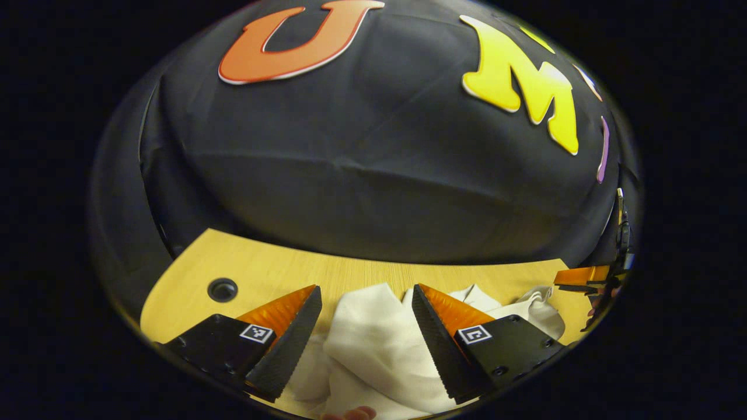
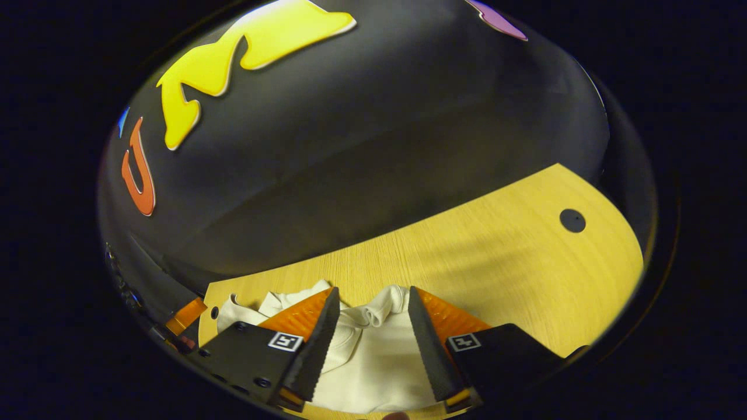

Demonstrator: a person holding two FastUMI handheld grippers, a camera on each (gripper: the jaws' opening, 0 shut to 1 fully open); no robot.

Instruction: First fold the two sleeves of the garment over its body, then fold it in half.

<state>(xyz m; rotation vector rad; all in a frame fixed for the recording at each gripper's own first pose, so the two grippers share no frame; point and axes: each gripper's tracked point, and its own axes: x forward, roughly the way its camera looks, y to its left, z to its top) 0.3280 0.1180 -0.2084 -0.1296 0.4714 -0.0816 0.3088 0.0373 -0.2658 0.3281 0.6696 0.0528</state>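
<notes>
A crumpled white garment (image 1: 373, 344) lies on the wooden table (image 1: 350, 271) close below my left gripper (image 1: 366, 291). That gripper is open, its fingers standing apart above the cloth with nothing pinched. The other gripper's fingers (image 1: 578, 275) show at the far right of the left gripper view, beside the garment's far bunch. In the right gripper view the same white garment (image 2: 373, 356) lies bunched under my right gripper (image 2: 372, 294), which is open over a rolled fold. The left gripper's finger (image 2: 185, 315) peeks in at the lower left there.
The table's far edge meets the black cloth wall (image 1: 379, 163). A round dark hole (image 1: 222, 289) sits in the tabletop at the left, and another hole (image 2: 572, 220) lies at the right in the right gripper view. A fingertip (image 1: 353, 414) shows at the bottom edge.
</notes>
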